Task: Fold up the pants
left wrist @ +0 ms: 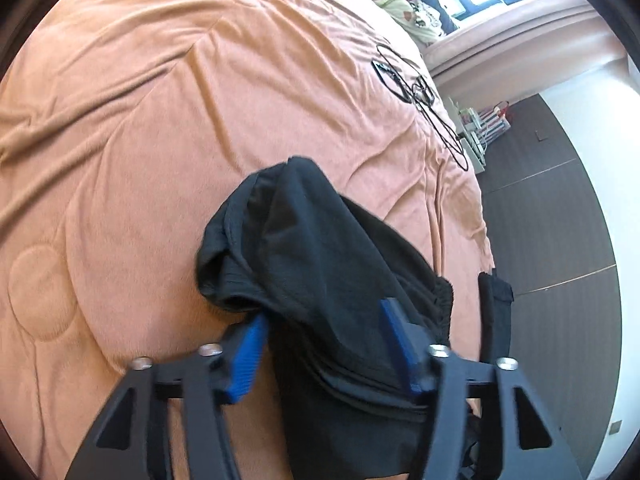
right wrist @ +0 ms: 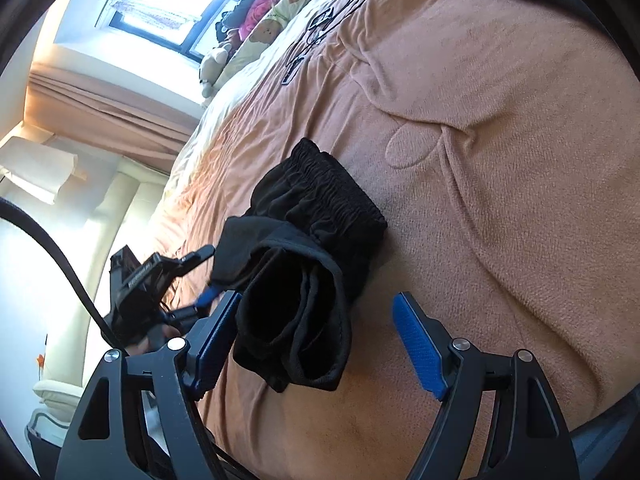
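The black pants (left wrist: 320,248) lie folded into a thick bundle on the orange bedspread (left wrist: 140,120). In the right wrist view the bundle (right wrist: 308,264) shows its gathered elastic waistband (right wrist: 332,188) on the far side and stacked leg ends toward me. My left gripper (left wrist: 322,330) is open, its blue pads on either side of the bundle's near end, cloth between them. My right gripper (right wrist: 318,314) is open, its left pad (right wrist: 218,328) touching the bundle, its right pad (right wrist: 418,344) apart from it. The left gripper (right wrist: 152,280) shows beyond the bundle.
A black cable and a small black device (left wrist: 404,80) lie on the far bedspread. Plush toys and pillows (right wrist: 256,28) sit at the head of the bed by the window. The bed edge and dark wooden floor (left wrist: 552,220) are to the right. A black strap (left wrist: 496,308) hangs at the edge.
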{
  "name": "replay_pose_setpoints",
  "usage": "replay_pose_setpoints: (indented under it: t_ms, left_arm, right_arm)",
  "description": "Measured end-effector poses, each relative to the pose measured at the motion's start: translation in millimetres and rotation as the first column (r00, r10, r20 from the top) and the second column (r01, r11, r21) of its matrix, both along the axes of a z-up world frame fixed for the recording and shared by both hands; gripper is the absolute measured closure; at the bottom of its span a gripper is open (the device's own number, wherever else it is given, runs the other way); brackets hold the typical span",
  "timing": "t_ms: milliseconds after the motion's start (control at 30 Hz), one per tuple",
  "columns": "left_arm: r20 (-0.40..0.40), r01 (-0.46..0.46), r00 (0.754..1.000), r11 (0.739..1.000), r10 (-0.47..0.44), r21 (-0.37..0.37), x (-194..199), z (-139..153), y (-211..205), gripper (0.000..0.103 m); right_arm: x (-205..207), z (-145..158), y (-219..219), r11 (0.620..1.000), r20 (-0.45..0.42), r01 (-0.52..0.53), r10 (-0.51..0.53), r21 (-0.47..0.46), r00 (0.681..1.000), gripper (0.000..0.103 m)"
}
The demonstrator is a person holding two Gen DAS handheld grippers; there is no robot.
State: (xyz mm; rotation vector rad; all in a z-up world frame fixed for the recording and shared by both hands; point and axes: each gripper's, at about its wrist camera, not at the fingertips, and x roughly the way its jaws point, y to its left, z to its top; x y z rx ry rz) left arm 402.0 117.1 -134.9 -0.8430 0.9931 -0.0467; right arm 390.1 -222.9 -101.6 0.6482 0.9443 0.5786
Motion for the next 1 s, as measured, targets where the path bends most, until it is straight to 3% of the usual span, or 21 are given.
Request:
replay_pose_setpoints:
  t_ms: [33, 100, 267, 367, 633, 767, 1000]
  left_arm:
    - [-0.003, 0.001, 1.000, 1.000, -0.001, 0.006, 3, 1, 1, 0.070]
    - [-0.008, 0.003, 1.000, 1.000, -0.003, 0.020, 9, 6, 1, 0.088]
    - [0.033, 0.014, 0.999, 0.999, -0.015, 0.049, 18, 25, -5, 0.095]
    - [0.048, 0.026, 0.998, 0.997, -0.030, 0.069, 26, 35, -9, 0.095]
    - [0.075, 0.083, 0.993, 0.988, -0.093, 0.130, 62, 62, -30, 0.095]
    - [0.077, 0.117, 0.989, 0.982, -0.129, 0.151, 80, 71, -45, 0.095]
    - [0.070, 0.190, 0.976, 0.961, -0.208, 0.202, 113, 79, -79, 0.096]
  right_arm:
    - [-1, 0, -1, 1.000, 0.002, -0.001, 0.001, -0.001, 1.000, 0.030]
    - [-3, -1, -3, 1.000, 0.003, -0.009, 0.009, 0.002, 1.000, 0.042]
    - [-8, -6, -8, 1.000, -0.002, -0.027, 0.027, -0.009, 1.000, 0.074]
    - [-10, -6, -10, 0.999, 0.003, -0.035, 0.035, -0.025, 0.999, 0.084]
    - [-18, -8, -18, 0.999, 0.002, -0.037, 0.037, -0.036, 0.999, 0.088]
    - [-22, -9, -18, 0.998, 0.008, -0.054, 0.054, -0.028, 0.999, 0.096]
    - [-28, -9, -22, 0.997, 0.023, -0.080, 0.080, 0.003, 0.997, 0.097]
